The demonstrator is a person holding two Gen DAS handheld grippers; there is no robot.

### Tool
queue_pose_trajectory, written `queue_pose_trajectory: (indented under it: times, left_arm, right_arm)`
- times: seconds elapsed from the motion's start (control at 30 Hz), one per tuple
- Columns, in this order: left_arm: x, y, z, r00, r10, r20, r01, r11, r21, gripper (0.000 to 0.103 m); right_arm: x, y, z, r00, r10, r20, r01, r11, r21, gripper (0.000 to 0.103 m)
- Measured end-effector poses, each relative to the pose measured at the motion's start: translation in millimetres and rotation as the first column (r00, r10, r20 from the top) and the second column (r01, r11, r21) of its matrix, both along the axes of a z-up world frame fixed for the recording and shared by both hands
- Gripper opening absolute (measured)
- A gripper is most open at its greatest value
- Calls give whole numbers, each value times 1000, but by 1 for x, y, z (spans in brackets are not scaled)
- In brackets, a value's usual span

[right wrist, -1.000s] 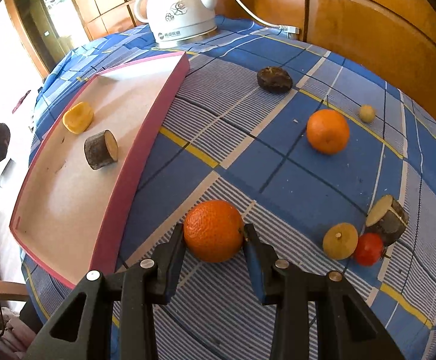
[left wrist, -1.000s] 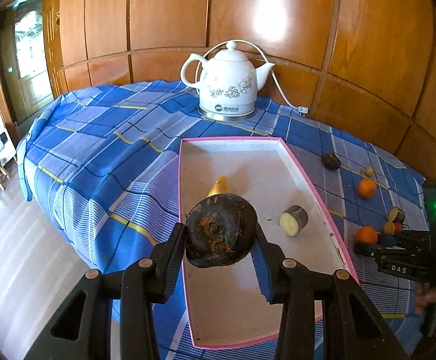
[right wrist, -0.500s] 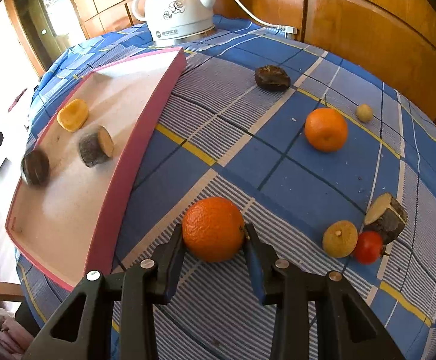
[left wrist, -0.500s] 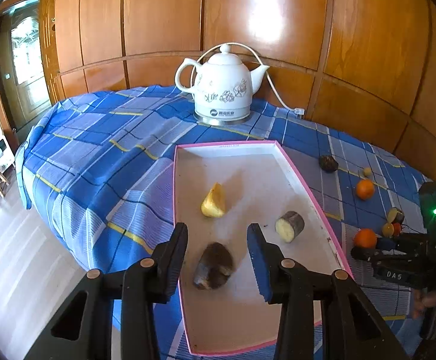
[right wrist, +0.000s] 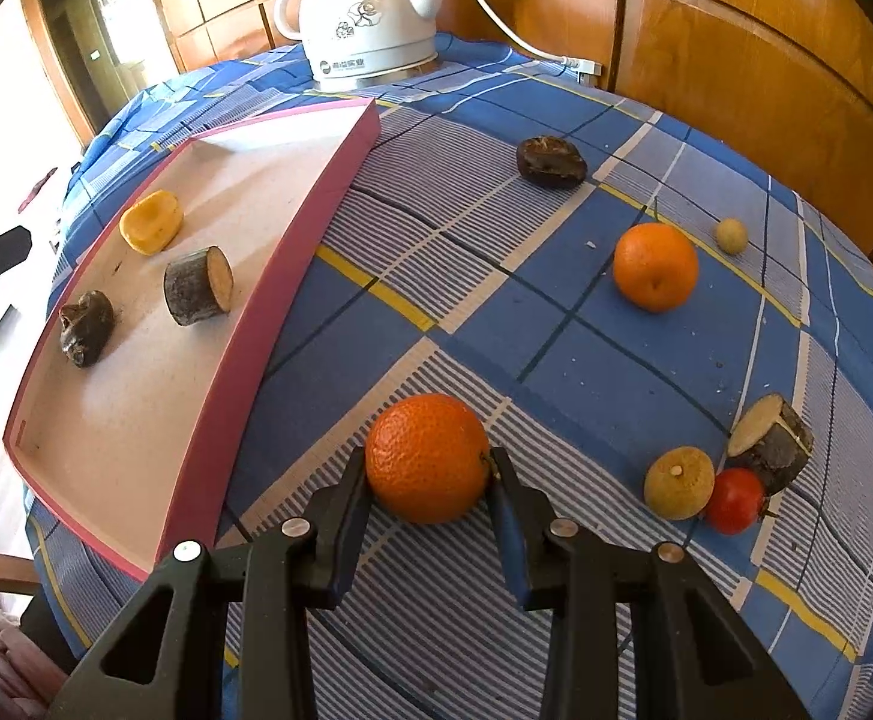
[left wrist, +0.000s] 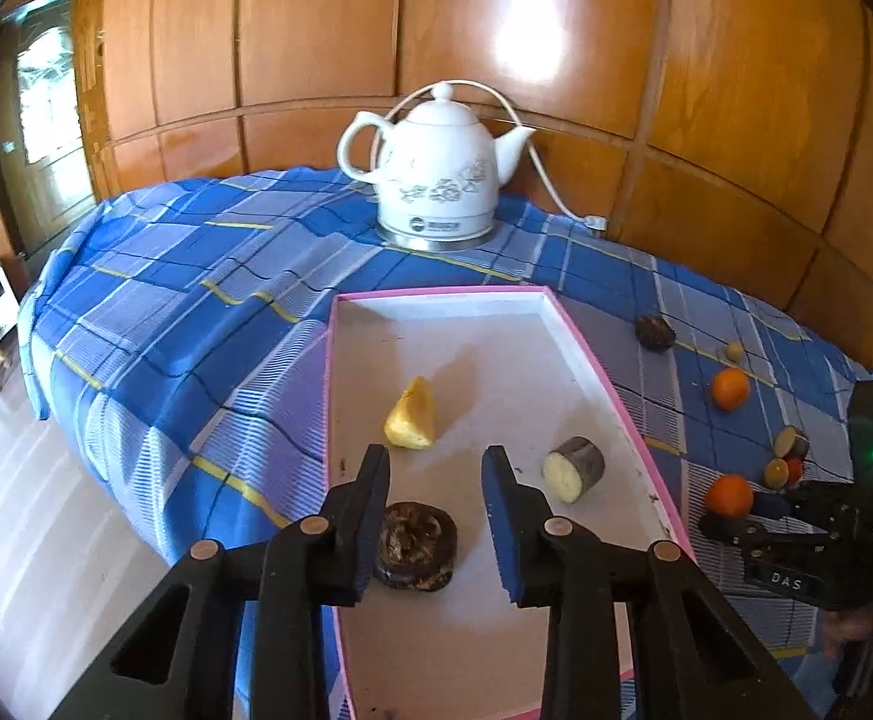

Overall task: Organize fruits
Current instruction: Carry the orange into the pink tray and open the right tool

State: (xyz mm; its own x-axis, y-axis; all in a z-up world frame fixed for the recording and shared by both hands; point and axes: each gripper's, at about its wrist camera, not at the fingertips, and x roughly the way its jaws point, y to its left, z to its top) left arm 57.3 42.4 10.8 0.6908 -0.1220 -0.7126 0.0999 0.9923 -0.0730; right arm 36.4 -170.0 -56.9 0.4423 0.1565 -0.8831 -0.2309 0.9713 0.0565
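A pink-rimmed tray (left wrist: 610, 396) lies on the blue checked cloth. In it are a dark wrinkled fruit (left wrist: 417, 546), a yellow wedge (left wrist: 411, 415) and a cut dark-skinned chunk (left wrist: 574, 469). My left gripper (left wrist: 436, 483) is open and empty above the tray, the dark fruit lying below between its fingers. My right gripper (right wrist: 430, 483) is shut on an orange (right wrist: 427, 457) just above the cloth, right of the tray (right wrist: 292, 276). The tray's dark fruit (right wrist: 85, 329) shows in the right wrist view too.
On the cloth to the right lie a second orange (right wrist: 655, 267), another dark fruit (right wrist: 550, 162), a small pale round fruit (right wrist: 730, 235), a tan fruit (right wrist: 678, 483), a red tomato (right wrist: 735, 501) and a cut chunk (right wrist: 771, 441). A white kettle (left wrist: 436, 183) with cord stands at the back.
My left gripper opened and dropped the dark fruit into the tray, where it settled, then drew back and up. My right gripper closed on the orange and stayed put.
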Motion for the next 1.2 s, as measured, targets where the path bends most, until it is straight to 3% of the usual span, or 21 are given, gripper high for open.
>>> queue_pose_trajectory:
  times: [0.07, 0.2, 0.5, 0.7, 0.9, 1.07, 1.2]
  left_arm:
    - [-2, 1, 0, 1000, 7, 2, -7, 1000, 2, 37]
    - [-6, 4, 3, 999, 41, 23, -41, 999, 4, 56]
    - [-12, 9, 8, 997, 70, 41, -69, 998, -4, 73]
    - [-15, 11, 8, 996, 77, 42, -76, 997, -3, 77]
    - [-14, 16, 5, 996, 91, 23, -91, 996, -15, 79]
    - [-13, 25, 4, 993, 119, 26, -119, 993, -17, 79]
    - [-13, 35, 0, 989, 151, 13, -150, 988, -26, 80]
  right_arm:
    - [0, 0, 0, 1000, 0, 4, 0, 1000, 0, 38]
    - [-1, -1, -1, 1000, 0, 10, 0, 1000, 0, 38]
    - [-3, -1, 0, 1000, -17, 16, 17, 1000, 4, 37]
    - [-2, -5, 6, 999, -50, 18, 49, 998, 34, 37]
    - [-5, 4, 36, 997, -36, 75, 30, 996, 80, 37]
    - [-8, 32, 59, 994, 78, 81, -91, 980, 178, 37]
    - [-6, 68, 57, 982, 182, 55, -189, 962, 198, 37]
